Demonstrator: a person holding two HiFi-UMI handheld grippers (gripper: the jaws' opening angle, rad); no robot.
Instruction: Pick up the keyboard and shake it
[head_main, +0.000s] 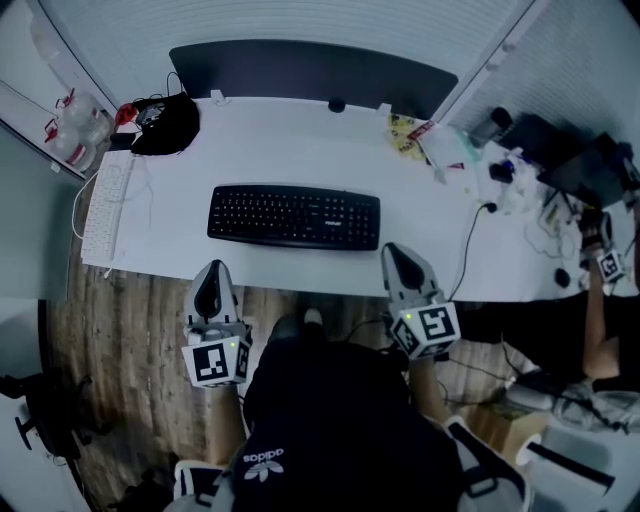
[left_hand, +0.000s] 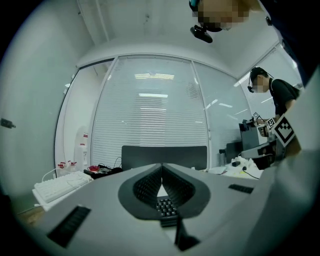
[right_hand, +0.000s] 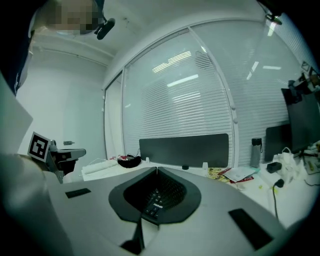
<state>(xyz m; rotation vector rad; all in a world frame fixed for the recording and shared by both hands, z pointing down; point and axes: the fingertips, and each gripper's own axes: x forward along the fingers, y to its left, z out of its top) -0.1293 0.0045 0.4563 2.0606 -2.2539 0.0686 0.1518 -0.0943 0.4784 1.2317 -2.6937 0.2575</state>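
Observation:
A black keyboard (head_main: 294, 216) lies flat in the middle of the white desk (head_main: 300, 150), long side facing me. My left gripper (head_main: 210, 272) hangs shut just off the desk's front edge, below the keyboard's left end, holding nothing. My right gripper (head_main: 393, 252) is shut too, at the front edge under the keyboard's right end, empty. In the left gripper view the keyboard's keys (left_hand: 166, 206) show through the opening behind the closed left gripper (left_hand: 162, 165). The right gripper view shows the keyboard (right_hand: 154, 201) the same way behind the closed right gripper (right_hand: 157, 169).
A white keyboard (head_main: 106, 208) lies at the desk's left end, a black bundle with cables (head_main: 165, 123) behind it. A dark partition (head_main: 310, 72) stands along the back edge. Papers (head_main: 420, 135), cables and gear crowd the right end, where another person (head_main: 610, 300) sits. My legs (head_main: 330, 410) are below the desk.

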